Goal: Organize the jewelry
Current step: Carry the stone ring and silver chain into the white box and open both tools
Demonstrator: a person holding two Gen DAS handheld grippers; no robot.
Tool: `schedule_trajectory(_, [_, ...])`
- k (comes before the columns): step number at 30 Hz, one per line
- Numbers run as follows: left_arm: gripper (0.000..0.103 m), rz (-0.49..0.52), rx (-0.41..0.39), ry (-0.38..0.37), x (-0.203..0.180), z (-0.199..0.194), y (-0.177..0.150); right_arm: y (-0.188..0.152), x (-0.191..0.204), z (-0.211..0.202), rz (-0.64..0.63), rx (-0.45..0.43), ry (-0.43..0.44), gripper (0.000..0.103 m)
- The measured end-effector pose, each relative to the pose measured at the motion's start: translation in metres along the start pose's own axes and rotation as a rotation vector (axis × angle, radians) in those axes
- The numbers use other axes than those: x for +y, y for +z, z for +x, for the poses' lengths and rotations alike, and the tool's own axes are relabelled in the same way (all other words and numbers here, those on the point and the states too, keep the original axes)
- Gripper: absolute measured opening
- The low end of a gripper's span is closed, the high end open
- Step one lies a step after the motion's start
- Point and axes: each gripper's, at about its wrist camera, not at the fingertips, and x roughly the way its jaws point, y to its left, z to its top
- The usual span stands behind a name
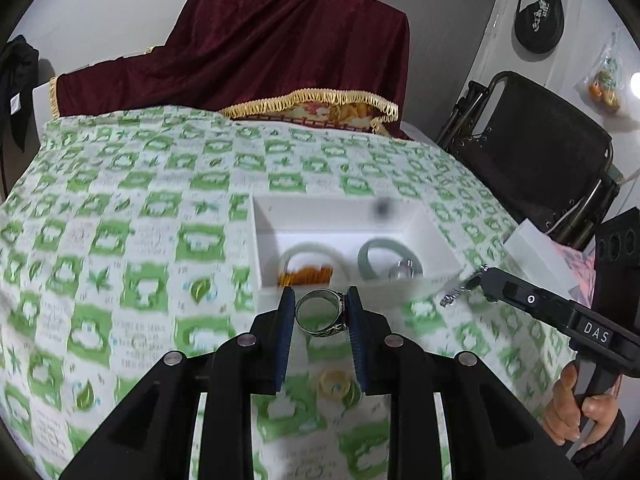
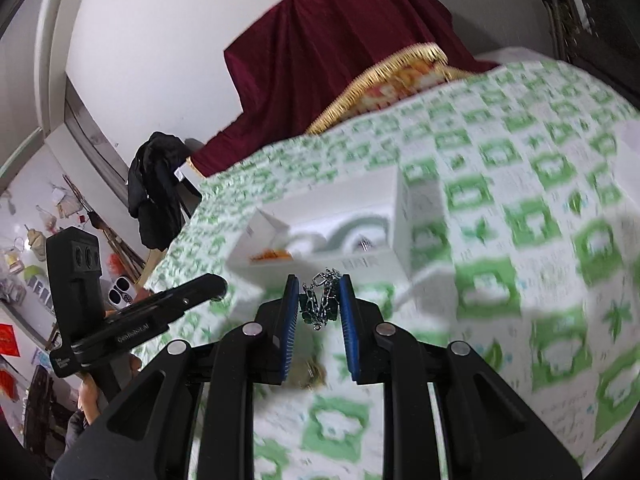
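Green-patterned cloth (image 1: 120, 208) covers the table. Left gripper (image 1: 321, 304) pinches a silver ring (image 1: 320, 314); right gripper (image 2: 320, 300) clamps a chain (image 2: 320, 300) (green stones, probably). Beyond sits a white box (image 1: 436, 236) holding bangles (image 1: 384, 260).

right hand-held gripper (image 2: 320, 300) | clamps chain bracelet (image 2: 319, 300) (green stones) | near white box (image 2: 402, 216)

both tools (image 1: 320, 312) (image 2: 319, 300) clamped, side by side

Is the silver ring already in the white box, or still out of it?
Out. The silver ring sits clamped between the left gripper jaws, short of the white box, which holds two green bangles and an orange piece.
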Motion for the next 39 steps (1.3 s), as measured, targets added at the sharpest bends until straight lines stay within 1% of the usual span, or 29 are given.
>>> schedule_trajectory(5, [0.026, 0.03, 0.023, 0.024, -0.009, 0.016, 0.023, 0.03, 0.017, 0.017, -0.035, -0.007, -0.033, 0.019])
schedule_trajectory(9, [0.026, 0.042, 0.045, 0.042, -0.013, 0.033, 0.035, 0.044, 0.02, 0.031, -0.049, -0.006, -0.064, 0.019])
schedule_trajectory(11, [0.026, 0.033, 0.06, 0.055, -0.011, 0.043, 0.037, 0.047, 0.019, 0.041, -0.054, 0.013, -0.083, 0.019])
schedule_trajectory(13, [0.027, 0.015, 0.078, 0.079, -0.006, 0.053, 0.036, 0.048, 0.015, 0.056, -0.056, 0.054, -0.103, 0.02])
schedule_trajectory(14, [0.028, 0.001, 0.084, 0.09, -0.003, 0.056, 0.035, 0.047, 0.013, 0.062, -0.055, 0.07, -0.106, 0.021])
schedule_trajectory(15, [0.03, -0.019, 0.085, 0.086, 0.002, 0.058, 0.033, 0.045, 0.011, 0.065, -0.052, 0.073, -0.113, 0.021])
schedule_trajectory(16, [0.037, -0.033, 0.082, 0.069, 0.004, 0.057, 0.032, 0.043, 0.008, 0.065, -0.043, 0.067, -0.112, 0.024])
schedule_trajectory(17, [0.042, -0.047, 0.072, 0.036, 0.006, 0.054, 0.03, 0.041, 0.007, 0.064, -0.033, 0.058, -0.099, 0.026])
schedule_trajectory(18, [0.045, -0.054, 0.062, 0.015, 0.007, 0.051, 0.028, 0.039, 0.005, 0.061, -0.024, 0.045, -0.084, 0.027])
schedule_trajectory(19, [0.059, -0.062, 0.039, 0.013, 0.008, 0.043, 0.026, 0.037, 0.004, 0.058, -0.021, 0.031, -0.079, 0.027])
schedule_trajectory(20, [0.067, -0.064, 0.011, 0.017, 0.007, 0.037, 0.024, 0.034, 0.004, 0.054, -0.024, 0.017, -0.081, 0.03])
schedule_trajectory(21, [0.071, -0.061, -0.017, 0.007, 0.007, 0.029, 0.02, 0.027, 0.004, 0.046, -0.031, -0.009, -0.08, 0.033])
schedule_trajectory(22, [0.084, -0.059, -0.055, 0.004, 0.006, 0.019, 0.014, 0.022, 0.004, 0.042, -0.036, -0.023, -0.08, 0.044])
schedule_trajectory(23, [0.093, -0.059, -0.087, 0.018, 0.005, 0.011, 0.009, 0.016, 0.003, 0.038, -0.044, -0.042, -0.083, 0.052])
schedule_trajectory(24, [0.096, -0.059, -0.122, 0.046, 0.006, 0.002, 0.002, 0.006, 0.003, 0.031, -0.06, -0.063, -0.097, 0.054])
schedule_trajectory(26, [0.098, -0.048, -0.142, 0.099, 0.007, -0.006, -0.011, -0.005, 0.004, 0.024, -0.094, -0.061, -0.139, 0.056])
schedule_trajectory(27, [0.098, -0.046, -0.129, 0.126, 0.011, -0.007, -0.019, -0.009, 0.004, 0.02, -0.109, -0.054, -0.153, 0.056])
schedule_trajectory(28, [0.098, -0.051, -0.108, 0.141, 0.014, -0.006, -0.024, -0.013, 0.003, 0.014, -0.107, -0.061, -0.153, 0.06])
schedule_trajectory(29, [0.098, -0.058, -0.079, 0.148, 0.018, -0.005, -0.03, -0.015, 0.002, 0.011, -0.097, -0.068, -0.149, 0.065])
schedule_trajectory(30, [0.098, -0.062, -0.038, 0.148, 0.022, -0.002, -0.036, -0.018, -0.002, 0.007, -0.079, -0.064, -0.136, 0.066])
schedule_trajectory(31, [0.098, -0.059, -0.023, 0.153, 0.023, -0.001, -0.039, -0.02, -0.005, 0.006, -0.066, -0.05, -0.124, 0.066])
schedule_trajectory(34, [0.098, -0.033, -0.009, 0.166, 0.02, 0.0, -0.043, -0.025, -0.012, 0.01, -0.026, 0.001, -0.098, 0.066])
schedule_trajectory(36, [0.099, -0.013, 0.019, 0.172, 0.019, 0.006, -0.045, -0.027, -0.013, 0.014, -0.016, 0.026, -0.078, 0.066])
schedule_trajectory(39, [0.099, 0.005, 0.056, 0.179, 0.017, 0.012, -0.047, -0.028, -0.012, 0.018, -0.013, 0.05, -0.07, 0.066])
